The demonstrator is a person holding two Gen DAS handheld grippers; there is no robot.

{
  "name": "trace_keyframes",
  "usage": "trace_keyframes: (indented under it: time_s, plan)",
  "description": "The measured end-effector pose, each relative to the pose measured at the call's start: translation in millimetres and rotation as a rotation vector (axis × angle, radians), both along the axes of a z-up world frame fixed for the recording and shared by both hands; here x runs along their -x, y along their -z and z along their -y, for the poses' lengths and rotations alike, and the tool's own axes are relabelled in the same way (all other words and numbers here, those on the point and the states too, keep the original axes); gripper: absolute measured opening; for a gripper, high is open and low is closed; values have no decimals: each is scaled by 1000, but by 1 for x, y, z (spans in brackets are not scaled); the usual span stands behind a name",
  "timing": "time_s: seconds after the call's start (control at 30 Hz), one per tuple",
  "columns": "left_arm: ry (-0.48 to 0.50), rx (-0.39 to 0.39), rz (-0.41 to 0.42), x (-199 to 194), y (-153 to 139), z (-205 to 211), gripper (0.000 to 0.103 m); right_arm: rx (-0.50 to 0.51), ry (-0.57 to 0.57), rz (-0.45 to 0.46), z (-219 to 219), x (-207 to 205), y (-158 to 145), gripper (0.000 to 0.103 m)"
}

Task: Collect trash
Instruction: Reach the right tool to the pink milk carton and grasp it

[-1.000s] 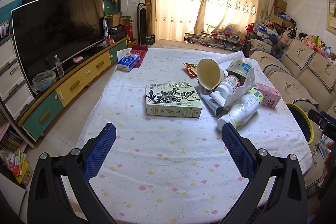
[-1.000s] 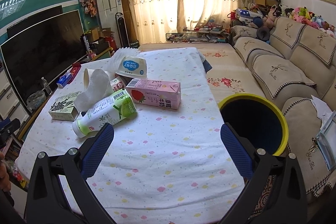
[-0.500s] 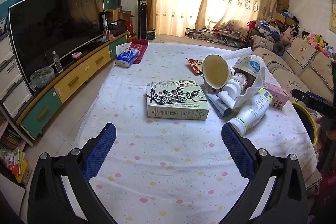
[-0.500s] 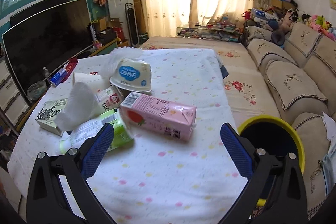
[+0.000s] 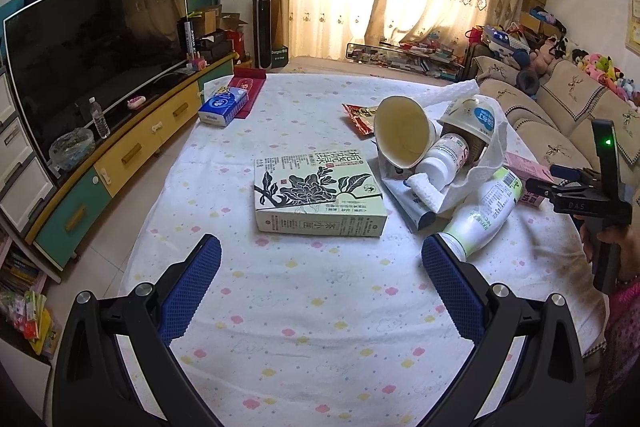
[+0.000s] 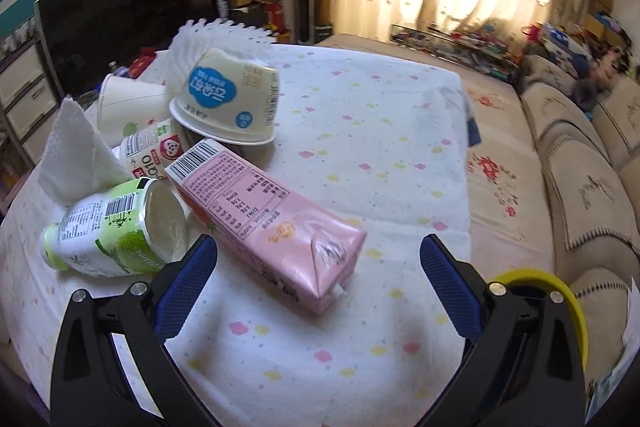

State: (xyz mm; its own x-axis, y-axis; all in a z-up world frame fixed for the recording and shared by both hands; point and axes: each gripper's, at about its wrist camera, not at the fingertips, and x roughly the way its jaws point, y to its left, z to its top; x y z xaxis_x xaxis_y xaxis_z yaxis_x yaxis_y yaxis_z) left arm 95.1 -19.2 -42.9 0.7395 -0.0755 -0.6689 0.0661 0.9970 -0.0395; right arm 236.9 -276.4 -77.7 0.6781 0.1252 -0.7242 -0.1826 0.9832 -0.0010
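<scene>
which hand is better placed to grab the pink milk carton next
Right. The right gripper is open, its jaws lined up on either side of the pink rectangular milk carton, with the yellow-rimmed bin beside it. The left gripper faces the green-and-white tea box instead.

the left black two-finger tool with blue pads [image 5: 320, 269] is spread wide; the right black two-finger tool with blue pads [image 6: 318, 267] is spread wide too, both holding nothing.

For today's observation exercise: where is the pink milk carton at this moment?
In the right wrist view, the pink milk carton lies on its side on the table, just ahead of the open right tongs, beside the green bottle.
</scene>
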Motion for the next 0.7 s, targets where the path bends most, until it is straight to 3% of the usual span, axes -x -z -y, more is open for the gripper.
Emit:
trace_keyframes:
  time_s: [0.13, 0.17, 0.2, 0.27, 0.5, 0.7]
  plan:
    - [6, -2, -10, -4, 2, 5, 99, -26, -50, 16, 3, -9, 2, 96]
    - [8, -2, -14, -4, 3, 6, 99, -45, -62, 18, 4, -8, 2, 89]
    - [10, -1, -18, -5, 3, 7, 99, -61, -75, 14, 4, -8, 1, 74]
    - [13, -1, -21, -6, 4, 8, 99, -69, -95, 17, 2, -3, -1, 64]
    - [20, 3, -18, -3, 4, 9, 99, -89, -161, 2, -15, 30, -3, 42]
    - [20, 11, -20, -2, 4, 8, 99, -95, -211, 3, -32, 47, -5, 38]
